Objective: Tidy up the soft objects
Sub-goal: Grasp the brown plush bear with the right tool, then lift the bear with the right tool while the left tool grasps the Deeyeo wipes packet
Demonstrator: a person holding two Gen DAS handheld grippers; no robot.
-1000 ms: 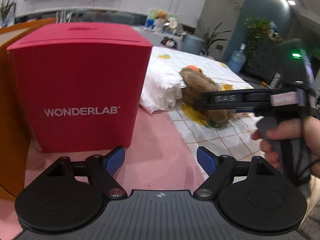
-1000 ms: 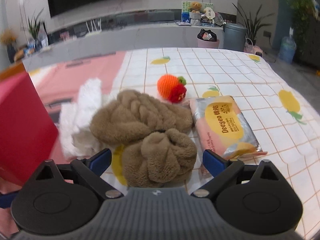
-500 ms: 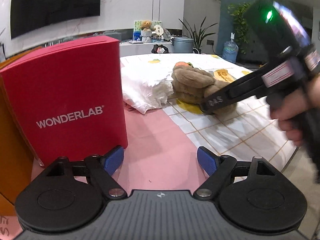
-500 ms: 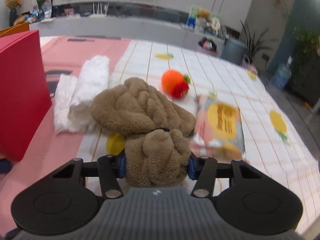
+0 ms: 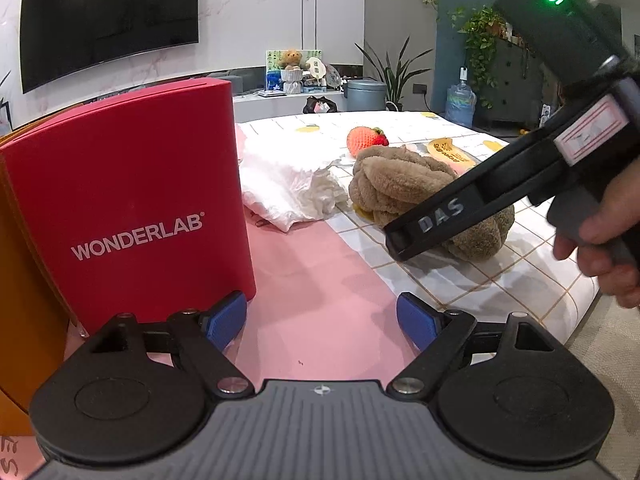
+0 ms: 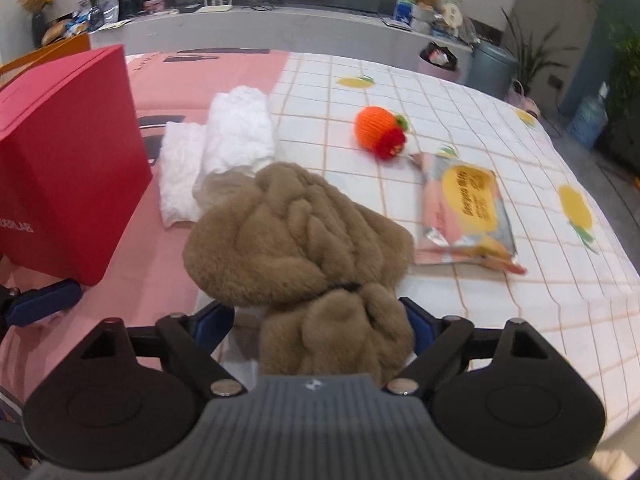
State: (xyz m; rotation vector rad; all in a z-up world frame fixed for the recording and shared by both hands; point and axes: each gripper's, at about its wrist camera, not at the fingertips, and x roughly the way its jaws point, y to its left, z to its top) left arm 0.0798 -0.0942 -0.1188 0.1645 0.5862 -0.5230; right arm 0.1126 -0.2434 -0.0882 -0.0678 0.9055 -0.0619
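Soft things lie spread over a bed with a pink and a white checked cover. At the far left stands a red box marked WONDERLAB, upright on the pink part. Just right of it lies a white folded cloth. The left gripper hovers over the pink cover beside the box, its blue pads spread wide with nothing between them. A brown plush bundle sits in the middle, touching the cloth's near end. The right gripper has the bundle's near lobe between its fingers; its jaws are opening, the right pad seemingly still against the fur, the left pad clear of it. Beyond lies an orange knitted fruit, and to the right a tissue pack.
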